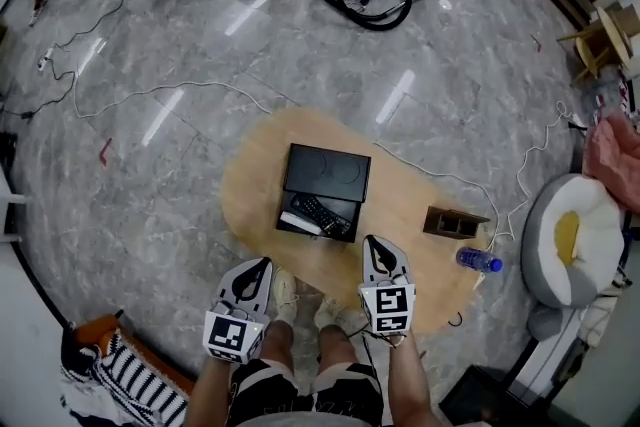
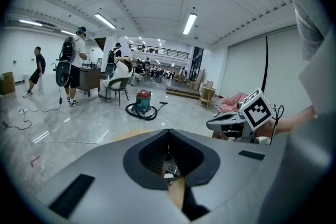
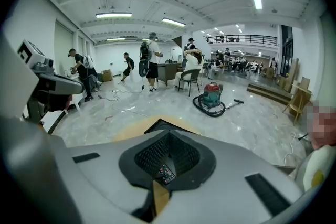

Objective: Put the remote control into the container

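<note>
Left gripper (image 1: 263, 264) clenched on nothing, smooth grey jaws meeting at a point. On oval pale-wood table (image 1: 400, 215), square black box (image 1: 328, 170), lid raised, slim buttoned remote control (image 1: 320, 212) lying inside. Right gripper (image 1: 373, 242) likewise clenched, empty.

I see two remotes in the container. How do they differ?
The white remote is slimmer and looks plain, while the black remote is wider and shows rows of buttons. The white remote lies nearer the front edge of the container, on the person's side, and the black remote lies just behind it. Both lie flat, side by side, in the open container.
</note>
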`<state>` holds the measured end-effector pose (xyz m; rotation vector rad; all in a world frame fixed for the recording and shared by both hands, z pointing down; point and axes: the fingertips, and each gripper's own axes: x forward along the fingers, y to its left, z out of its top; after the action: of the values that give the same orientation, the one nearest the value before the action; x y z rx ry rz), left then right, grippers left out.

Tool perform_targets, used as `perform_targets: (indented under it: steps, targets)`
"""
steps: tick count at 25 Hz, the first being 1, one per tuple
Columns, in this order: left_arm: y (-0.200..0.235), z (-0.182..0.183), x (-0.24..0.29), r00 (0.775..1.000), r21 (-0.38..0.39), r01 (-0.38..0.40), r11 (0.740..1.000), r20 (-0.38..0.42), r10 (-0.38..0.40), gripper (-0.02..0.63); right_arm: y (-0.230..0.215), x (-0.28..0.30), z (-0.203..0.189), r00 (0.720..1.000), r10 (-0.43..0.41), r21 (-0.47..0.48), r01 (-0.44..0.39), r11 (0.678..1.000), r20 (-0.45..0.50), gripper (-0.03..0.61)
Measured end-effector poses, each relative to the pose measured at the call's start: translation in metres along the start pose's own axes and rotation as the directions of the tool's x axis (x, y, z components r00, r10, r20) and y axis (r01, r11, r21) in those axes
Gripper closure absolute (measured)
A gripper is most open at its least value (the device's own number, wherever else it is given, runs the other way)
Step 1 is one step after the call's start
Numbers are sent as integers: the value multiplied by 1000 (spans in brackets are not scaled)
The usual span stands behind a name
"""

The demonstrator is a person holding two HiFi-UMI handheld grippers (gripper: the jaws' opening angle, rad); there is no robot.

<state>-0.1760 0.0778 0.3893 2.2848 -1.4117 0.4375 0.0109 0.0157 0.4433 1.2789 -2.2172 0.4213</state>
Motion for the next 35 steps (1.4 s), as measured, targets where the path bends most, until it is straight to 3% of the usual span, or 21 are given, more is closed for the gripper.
perform_targets:
  steps: [10,20,28,35]
  targets:
    - [-41,75,-6,997,75,46,996,62,-51,606,-29,-82,45,992,-67,116,54,992,110,568]
    - [-71,141,-33,988,135,59,989,131,-77,606,-44,-146,92,975,-112,149,83,985,193,568]
    - [-89,177,-55,979,179,57,982,182,-90,606,-33,-185,115,963,-116,155,80,985,243,568]
    - [-96,186,-70,975,204,57,977,200,-98,606,-22,-205,123,953,-127,152,87,985,274,568]
